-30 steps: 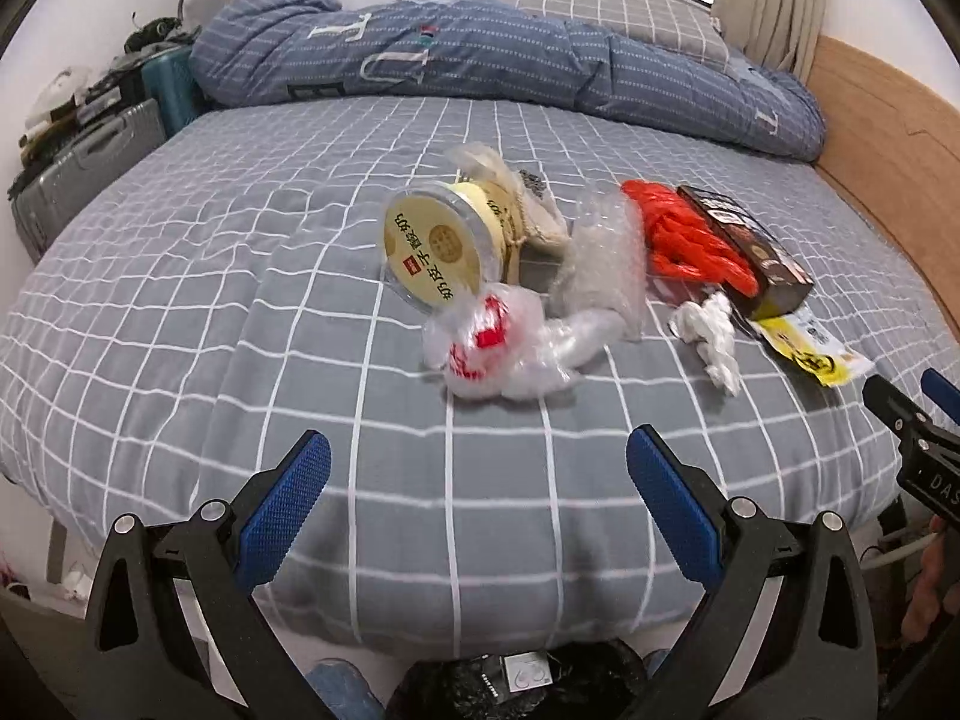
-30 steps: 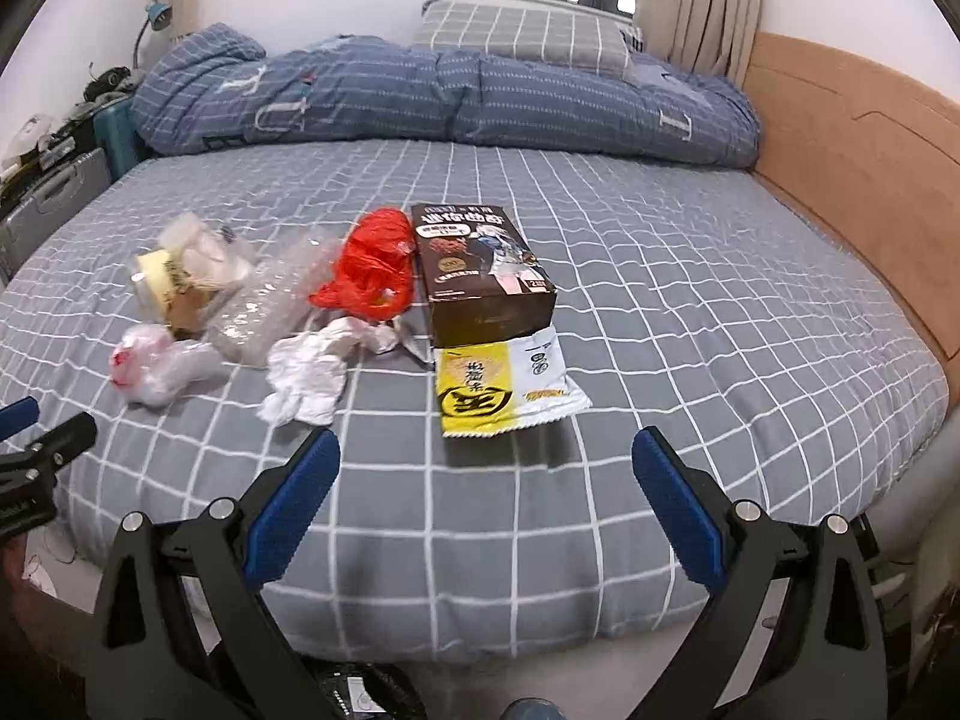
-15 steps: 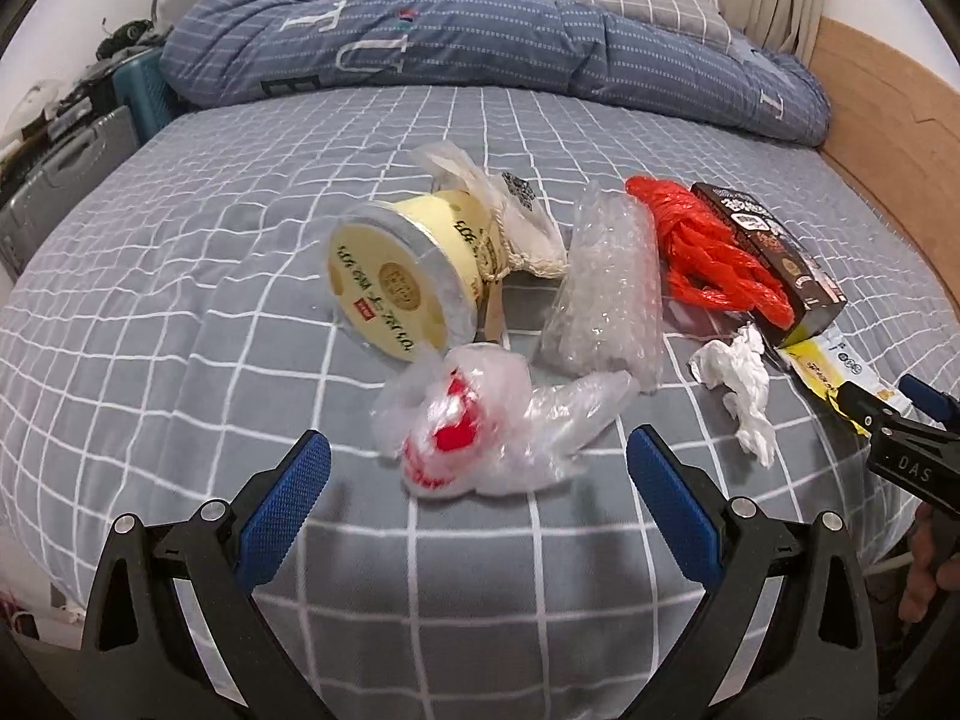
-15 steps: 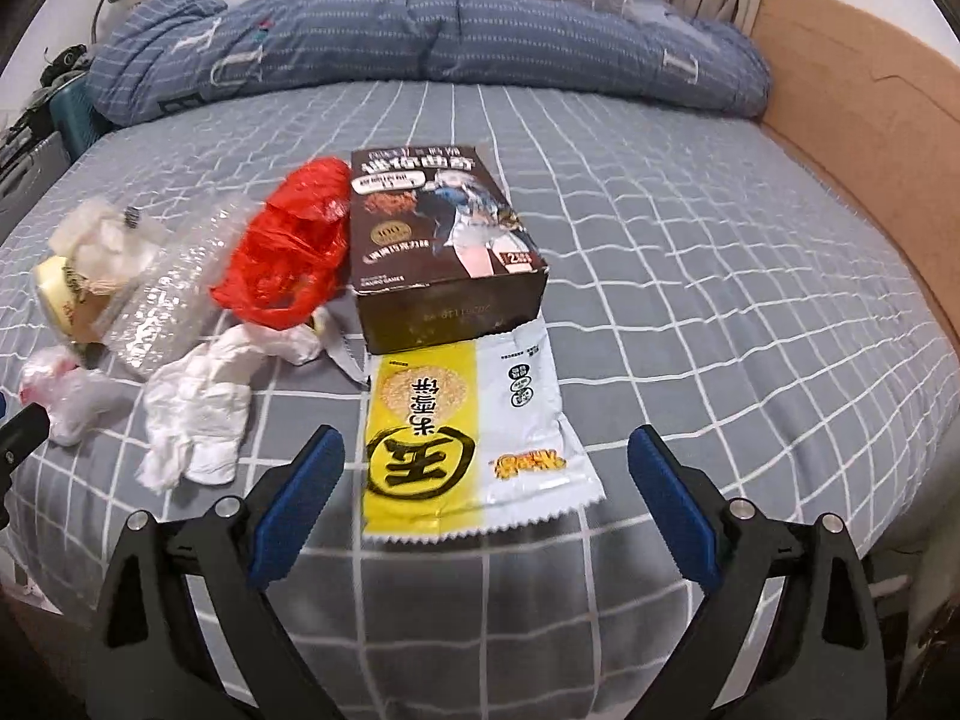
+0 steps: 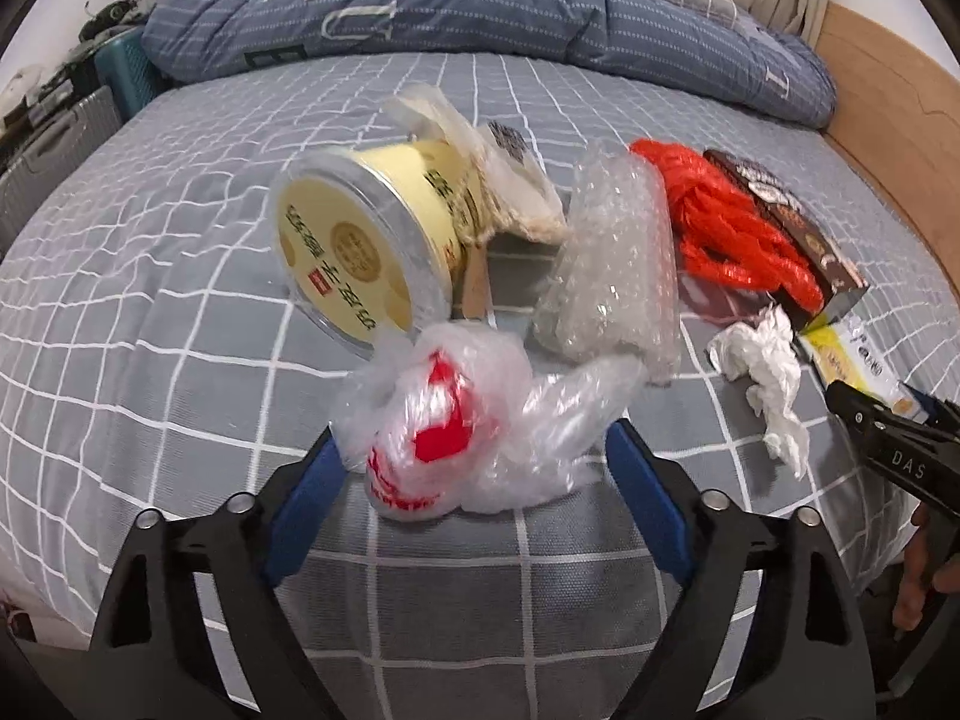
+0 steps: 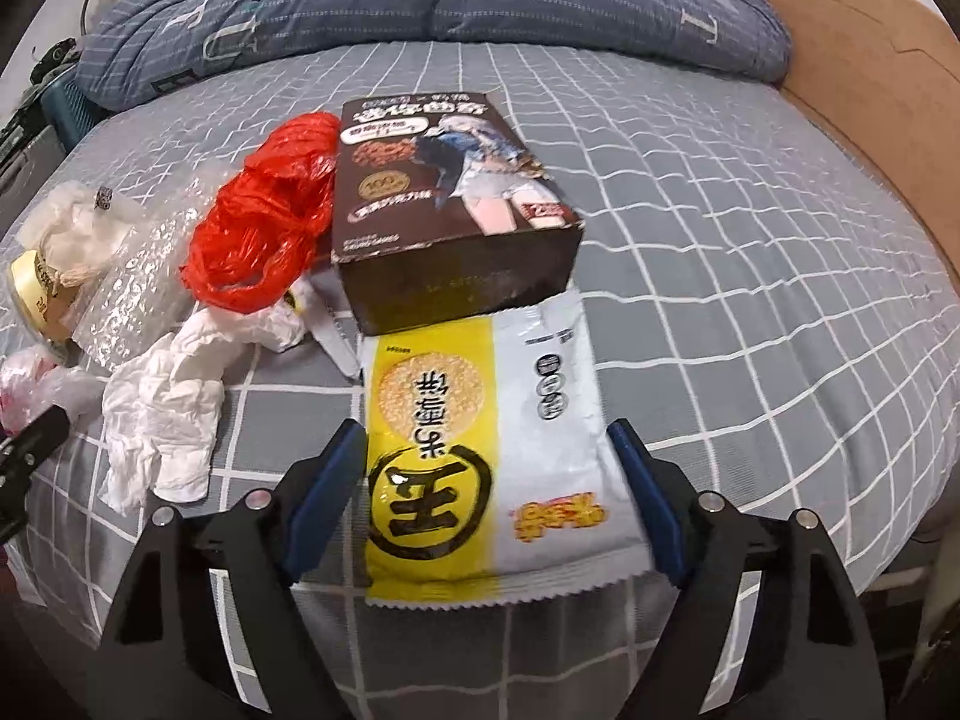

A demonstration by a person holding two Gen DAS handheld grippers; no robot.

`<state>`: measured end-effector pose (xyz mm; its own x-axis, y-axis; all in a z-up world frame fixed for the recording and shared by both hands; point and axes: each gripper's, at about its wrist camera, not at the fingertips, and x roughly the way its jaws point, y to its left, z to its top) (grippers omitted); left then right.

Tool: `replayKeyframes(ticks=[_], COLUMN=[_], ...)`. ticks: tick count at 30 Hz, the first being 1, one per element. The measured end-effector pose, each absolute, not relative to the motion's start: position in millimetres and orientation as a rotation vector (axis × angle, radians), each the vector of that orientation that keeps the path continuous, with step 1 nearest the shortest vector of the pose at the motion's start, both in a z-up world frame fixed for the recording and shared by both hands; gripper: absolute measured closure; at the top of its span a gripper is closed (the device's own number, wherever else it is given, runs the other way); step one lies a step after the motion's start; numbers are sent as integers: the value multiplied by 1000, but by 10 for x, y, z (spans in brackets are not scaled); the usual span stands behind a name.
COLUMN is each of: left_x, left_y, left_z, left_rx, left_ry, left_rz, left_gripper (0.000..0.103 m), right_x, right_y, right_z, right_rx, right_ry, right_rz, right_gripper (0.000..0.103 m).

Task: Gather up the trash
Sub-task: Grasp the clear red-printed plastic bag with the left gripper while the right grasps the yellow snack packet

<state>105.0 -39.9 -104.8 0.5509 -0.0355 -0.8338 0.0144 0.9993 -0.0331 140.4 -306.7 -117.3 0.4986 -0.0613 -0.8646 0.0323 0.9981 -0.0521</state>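
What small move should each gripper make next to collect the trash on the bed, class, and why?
Probably finish closing. The left gripper straddles the crumpled clear plastic bag and the right gripper straddles the yellow-and-white snack packet. Both sets of jaws are closing, but the blue pads do not yet visibly pinch either piece, so neither can be lifted off the bed yet.

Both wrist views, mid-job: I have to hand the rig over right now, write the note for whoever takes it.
Left tool: closing around the clear bag with red print; pads not yet pressing.
Right tool: closing around the yellow-and-white snack packet; also not pressing yet.
On the bed: yellow tub on its side, bubble wrap, red plastic bag, brown box, crumpled white tissue.
Done: nothing lifted.
Left: finish both grasps, then collect the rest. No bin is clearly visible.
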Motion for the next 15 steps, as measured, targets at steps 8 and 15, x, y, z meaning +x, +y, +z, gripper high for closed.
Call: replayKeyframes(ticks=[8,15], left_x=[1062,1058], left_y=[-407,-390], left_z=[-1093,-1110], left_rx=[-10,-21], left_ry=[991,992], left_rz=[-36,-43], left_gripper=[30,36], right_x=[1431,1419], right_y=[-3109,-3127], right_z=[-1231,-1230], right_rx=[36,36], right_ry=[1069,1072], right_rz=[-35,-41], right_gripper=[40,62])
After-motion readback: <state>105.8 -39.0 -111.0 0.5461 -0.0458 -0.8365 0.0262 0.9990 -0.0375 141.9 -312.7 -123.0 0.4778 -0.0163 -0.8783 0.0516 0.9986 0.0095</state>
